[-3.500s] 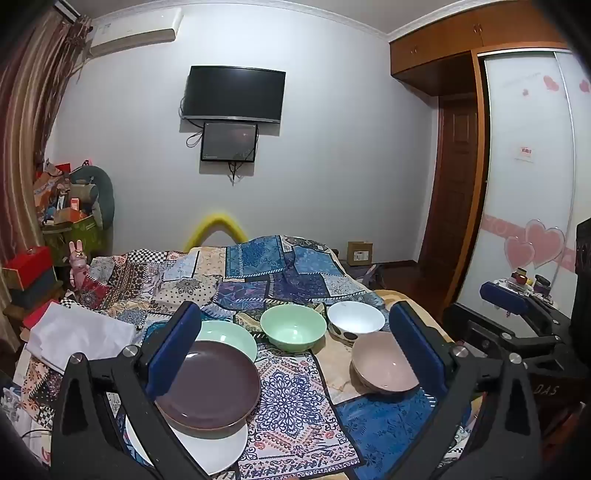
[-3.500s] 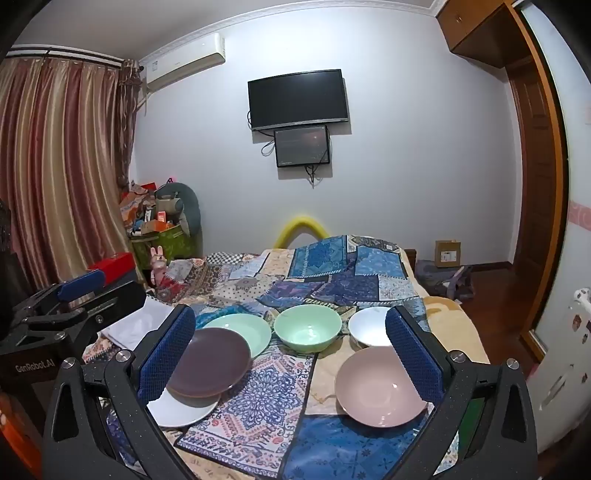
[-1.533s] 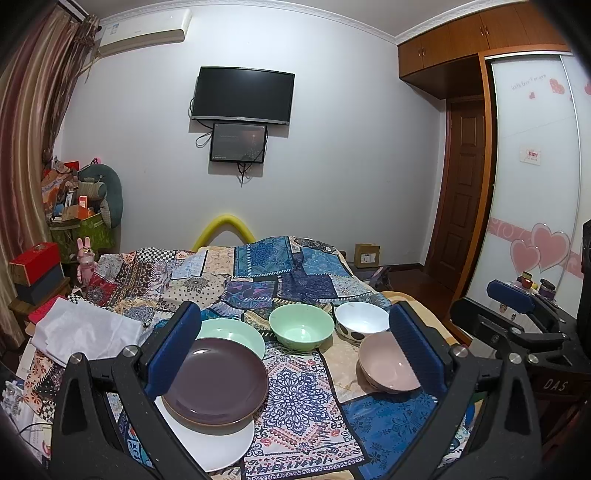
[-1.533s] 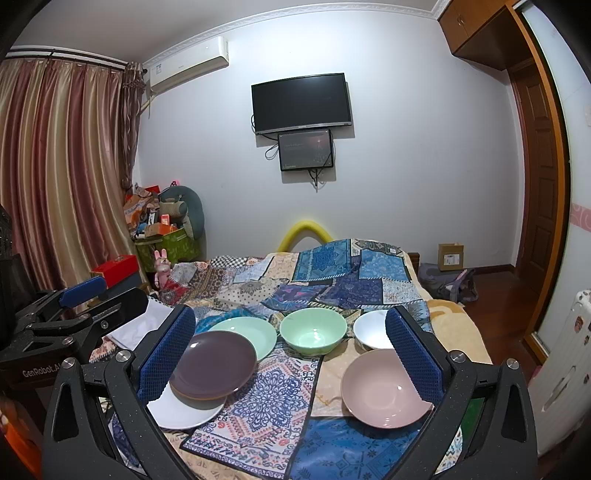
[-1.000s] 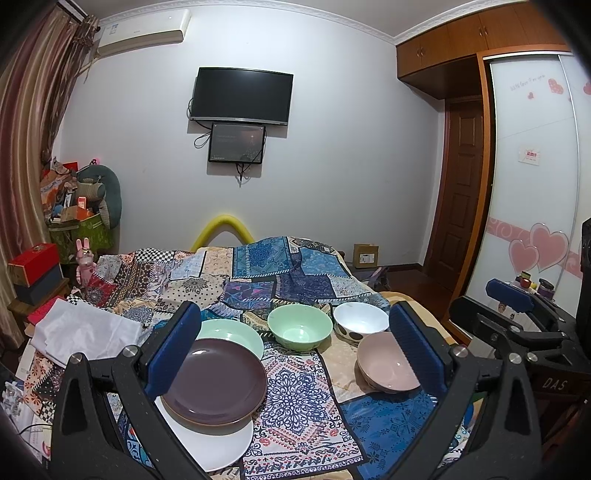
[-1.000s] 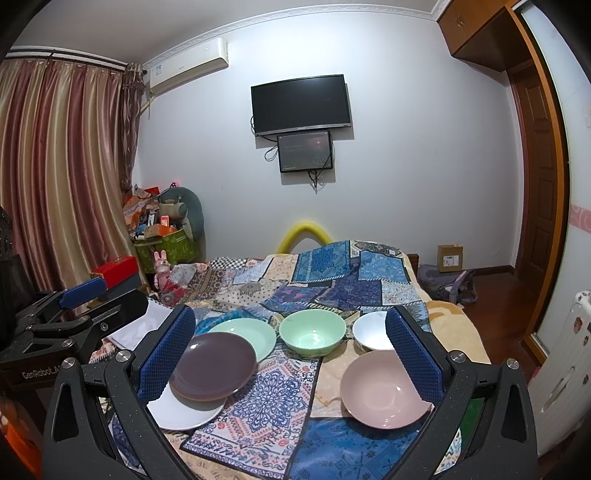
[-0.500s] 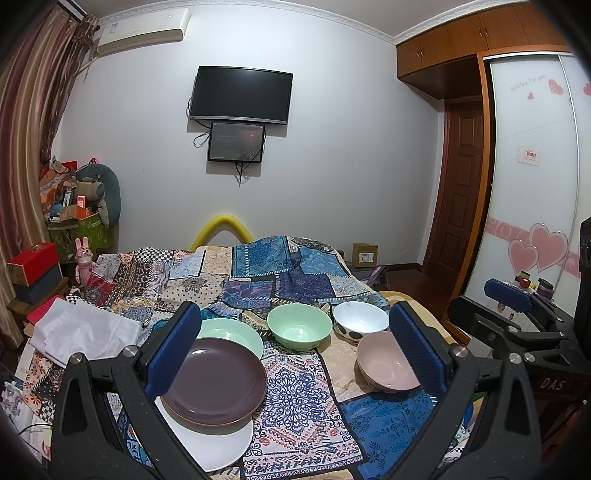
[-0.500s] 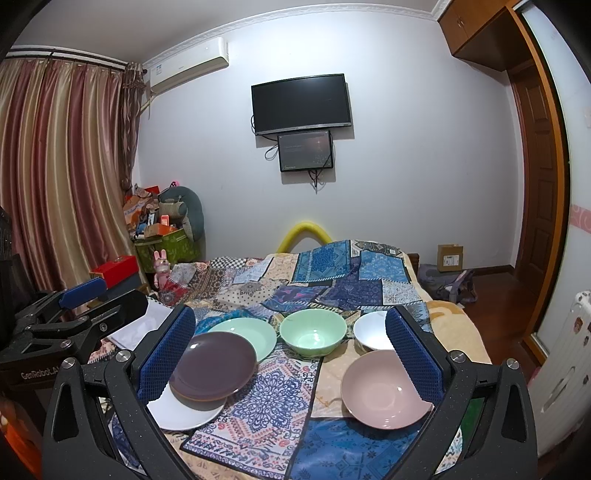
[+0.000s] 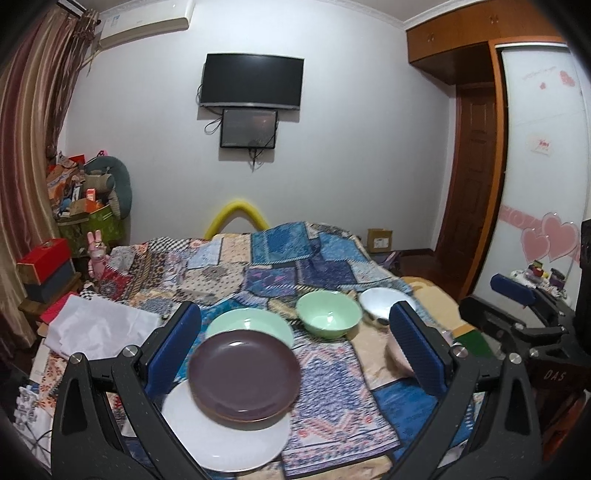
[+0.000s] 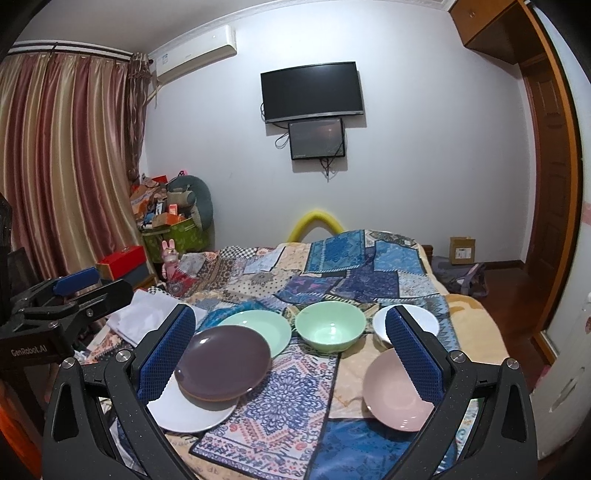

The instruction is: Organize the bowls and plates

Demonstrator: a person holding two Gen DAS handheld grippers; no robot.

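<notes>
Both claws, the left gripper [image 9: 293, 345] and right gripper [image 10: 290, 343], hang spread wide, holding nothing. The purple plate [image 10: 222, 362] lies on the white plate [image 10: 192, 411], left of the green bowl [image 10: 330, 329].

A bedroom in a lived-in home.

We see a bed [image 10: 369, 273] spread with patchwork cloths filling the middle of the room, a flat television [image 10: 312, 92] mounted on the far white wall with a smaller screen [image 10: 317, 138] just below it, and an air conditioner [image 10: 195, 50] high at the far left. Striped curtains [image 10: 62, 166] hang down the left side, near a heap of boxes and bags [image 10: 170, 218] and a pink toy rabbit [image 10: 170, 254]. On the right, a wooden door [image 9: 472, 173] stands under wooden overhead cabinets [image 9: 450, 35], beside a sliding wardrobe panel [image 9: 543, 155] with pink heart stickers. Plates and bowls lie out on the bed.
</notes>
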